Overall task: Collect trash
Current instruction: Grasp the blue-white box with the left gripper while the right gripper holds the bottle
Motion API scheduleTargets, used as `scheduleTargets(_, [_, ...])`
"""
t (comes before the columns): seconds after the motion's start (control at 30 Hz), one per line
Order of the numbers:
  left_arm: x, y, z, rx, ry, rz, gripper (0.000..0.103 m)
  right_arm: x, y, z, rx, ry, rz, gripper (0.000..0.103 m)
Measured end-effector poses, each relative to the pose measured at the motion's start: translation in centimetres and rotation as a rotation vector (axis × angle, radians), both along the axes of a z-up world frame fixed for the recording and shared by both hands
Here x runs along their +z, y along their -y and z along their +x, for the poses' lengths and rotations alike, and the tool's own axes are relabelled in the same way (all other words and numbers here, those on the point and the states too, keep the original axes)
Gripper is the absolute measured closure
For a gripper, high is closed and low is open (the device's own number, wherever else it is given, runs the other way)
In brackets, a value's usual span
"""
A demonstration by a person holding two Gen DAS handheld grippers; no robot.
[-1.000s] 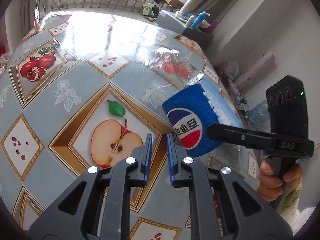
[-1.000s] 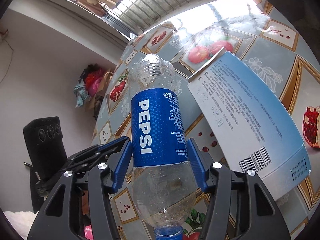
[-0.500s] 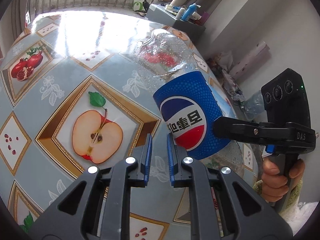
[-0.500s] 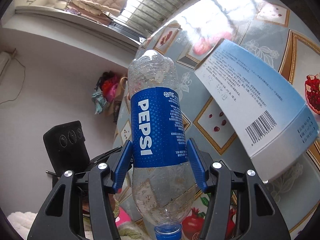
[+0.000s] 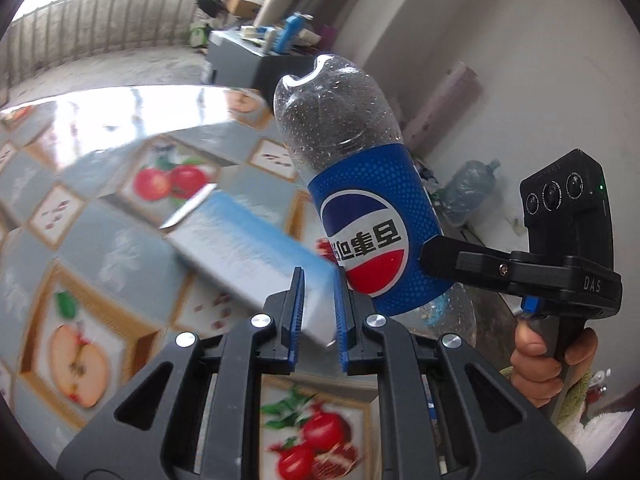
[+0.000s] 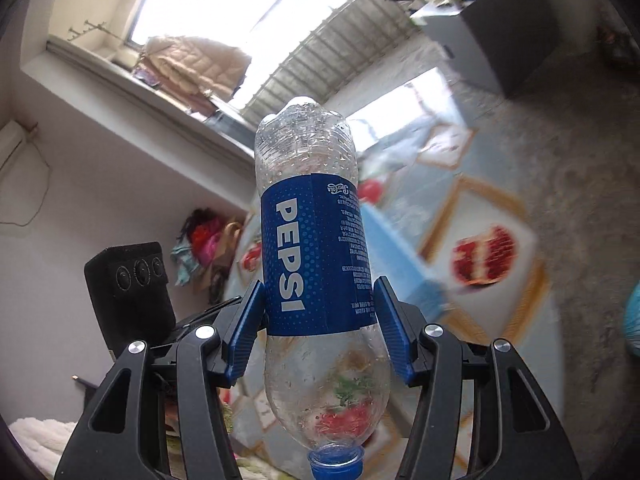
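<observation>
Pepsi bottle [image 6: 320,256], empty, light and easily dented, sits cap-down between the right gripper [image 6: 320,332] pads, clamped at its label, while the left gripper [image 5: 319,316] pinches the blue-white carton [image 5: 256,256] edge, jaws narrow.

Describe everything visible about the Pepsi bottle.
The Pepsi bottle is clear, dimpled plastic, apparently empty, with droplets inside, a blue wrap label and a blue cap. It is held off the table, cap toward the camera and base pointing away, clamped at the label's lower edge by the right gripper.
</observation>
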State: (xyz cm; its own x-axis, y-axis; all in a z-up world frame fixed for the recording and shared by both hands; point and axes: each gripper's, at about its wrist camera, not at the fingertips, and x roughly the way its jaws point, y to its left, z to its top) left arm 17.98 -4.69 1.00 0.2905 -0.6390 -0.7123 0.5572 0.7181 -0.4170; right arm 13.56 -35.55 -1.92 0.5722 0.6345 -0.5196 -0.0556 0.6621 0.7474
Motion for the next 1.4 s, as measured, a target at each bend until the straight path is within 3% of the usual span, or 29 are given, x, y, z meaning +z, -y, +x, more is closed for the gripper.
scheduleTargets(0.1, [-1.2,2.9,0.7,-0.054,-0.041,-0.016,0.091,-0.5,2.5,0.2,-0.040,-0.035,-0.060,0.048])
scheduleTargets(0.17, [-2.0,3.8,1.0,-0.055,-0.042,-0.007,0.082,-1.5,3.4,1.1,-0.052,-0.068,-0.080,0.048])
scheduleTargets(0.27, [-2.7,3.4,1.5,0.012,-0.017,0.040,0.070,-3.6,4.4,2.3,-0.052,-0.129,-0.125,0.048])
scheduleTargets(0.4, [-4.1,-0.2,2.6,0.124,-0.050,0.096,0.061,-5.9,2.9,4.0,0.006,-0.190,-0.139,0.048])
scheduleTargets(0.47, [-4.6,-2.1,3.1,0.184,-0.071,0.125,0.046,-6.0,1.4,4.5,0.052,-0.189,-0.132,0.048])
scheduleTargets(0.53, [-5.5,-3.8,4.3,0.266,-0.110,0.158,0.038,-5.8,0.2,4.6,0.088,-0.182,-0.143,0.048])
scheduleTargets(0.7, [-6.4,-5.9,5.9,0.324,-0.149,0.135,0.038,-5.8,-2.2,3.8,0.153,-0.184,-0.115,0.048])
scheduleTargets(0.8, [-6.3,-6.0,5.7,0.293,-0.158,0.106,0.038,-5.9,-3.6,2.8,0.176,-0.188,-0.090,0.048])
scheduleTargets(1.07, [-5.2,-7.0,2.4,0.201,-0.115,0.164,0.036,-6.4,-6.7,-2.3,0.204,-0.197,0.026,0.048])
scheduleTargets(1.2, [-5.0,-7.3,1.1,0.199,-0.096,0.209,0.034,-6.8,-5.3,-4.0,0.111,-0.208,0.010,0.048])
scheduleTargets(1.4, [-5.0,-5.9,1.2,0.198,-0.057,0.233,0.019,-6.6,-1.8,-5.2,-0.052,-0.226,-0.016,0.048])
